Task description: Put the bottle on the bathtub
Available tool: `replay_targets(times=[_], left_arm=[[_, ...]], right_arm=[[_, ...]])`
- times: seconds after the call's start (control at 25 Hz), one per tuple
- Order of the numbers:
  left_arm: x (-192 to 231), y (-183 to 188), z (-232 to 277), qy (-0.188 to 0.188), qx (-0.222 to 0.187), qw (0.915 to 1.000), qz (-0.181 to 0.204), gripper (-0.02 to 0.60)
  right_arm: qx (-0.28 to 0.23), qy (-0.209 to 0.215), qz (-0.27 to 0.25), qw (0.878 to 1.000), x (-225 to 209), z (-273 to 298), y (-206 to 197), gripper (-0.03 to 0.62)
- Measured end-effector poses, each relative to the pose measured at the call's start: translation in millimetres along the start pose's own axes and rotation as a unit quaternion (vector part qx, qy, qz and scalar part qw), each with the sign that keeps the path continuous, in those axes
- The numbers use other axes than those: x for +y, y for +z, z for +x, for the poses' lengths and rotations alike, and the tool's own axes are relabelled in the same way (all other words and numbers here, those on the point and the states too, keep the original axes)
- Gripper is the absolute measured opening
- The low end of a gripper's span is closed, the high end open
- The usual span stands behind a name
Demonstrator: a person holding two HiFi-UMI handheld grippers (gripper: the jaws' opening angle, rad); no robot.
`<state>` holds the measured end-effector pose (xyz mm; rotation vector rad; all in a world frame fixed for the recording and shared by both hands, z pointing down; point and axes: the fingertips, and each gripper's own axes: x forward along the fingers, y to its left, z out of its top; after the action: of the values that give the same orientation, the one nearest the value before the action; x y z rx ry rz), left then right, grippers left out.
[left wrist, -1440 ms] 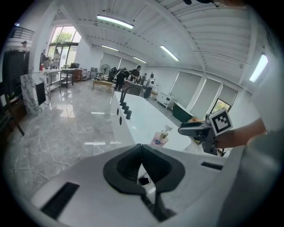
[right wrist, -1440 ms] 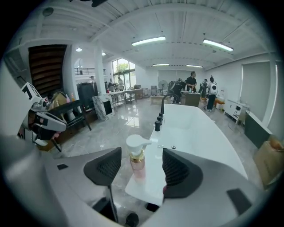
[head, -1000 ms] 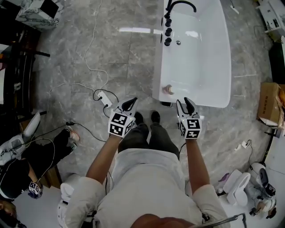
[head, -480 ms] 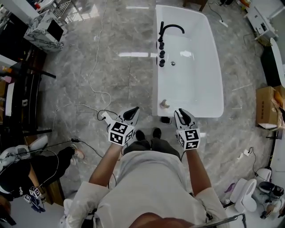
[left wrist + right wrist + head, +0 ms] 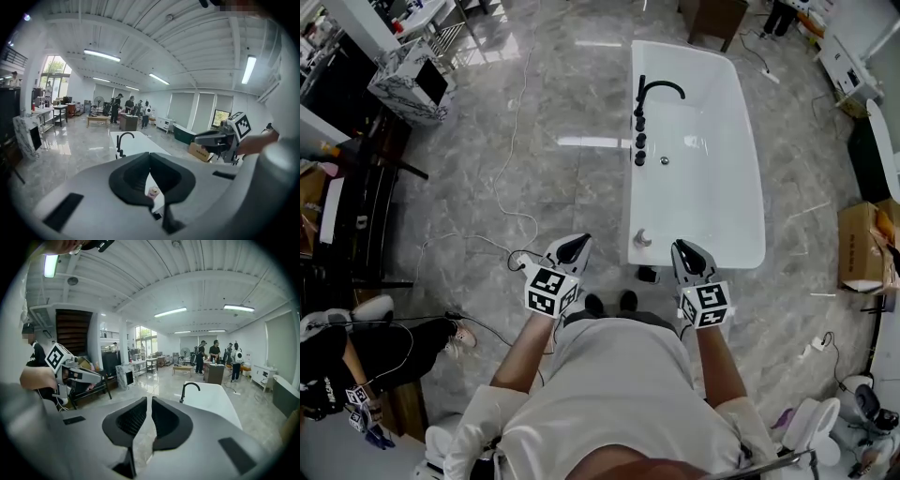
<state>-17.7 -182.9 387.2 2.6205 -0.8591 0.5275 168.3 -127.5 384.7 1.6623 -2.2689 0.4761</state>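
Here, both grippers are closed and empty just short of the tub, and the bottle sits on its rim.
At the left a white cable (image 5: pixel 514 131) trails across the grey marble floor. The left gripper (image 5: pixel 572 246) has its jaws closed tip to tip on nothing. Just right of it, the small bottle (image 5: pixel 643 238) sits on the near left corner of the white bathtub (image 5: pixel 712 216), between the 2 grippers and touching neither. A black faucet (image 5: pixel 659 89) arches over the tub's far left rim. A small dark object (image 5: pixel 648 275) lies on the floor just near of the bottle's corner. The right gripper (image 5: pixel 688 253) has its jaws drawn to a bare slit, empty. A cardboard box (image 5: pixel 862 246) sits at the far right. Each gripper's cube bears black-and-white square markers.
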Motion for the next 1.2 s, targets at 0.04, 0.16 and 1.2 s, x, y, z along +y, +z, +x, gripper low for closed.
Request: replay_targets(times=[0.04, 0.16, 1.2], left_arm=[[-2, 4, -3, 0.001, -0.006, 1.0000, 0.002, 0.008], [-5, 16, -10, 0.007, -0.022, 0.9997, 0.007, 0.008], [-21, 35, -12, 0.045, -0.043, 0.9981, 0.001, 0.008]], right_arm=[[-0.006, 0.000, 0.001, 1.000, -1, -3, 5, 0.052], [-0.021, 0.000, 0.005, 1.000, -6, -9, 17, 0.046], [-0.042, 0.035, 0.007, 0.998, -18, -25, 34, 0.032]])
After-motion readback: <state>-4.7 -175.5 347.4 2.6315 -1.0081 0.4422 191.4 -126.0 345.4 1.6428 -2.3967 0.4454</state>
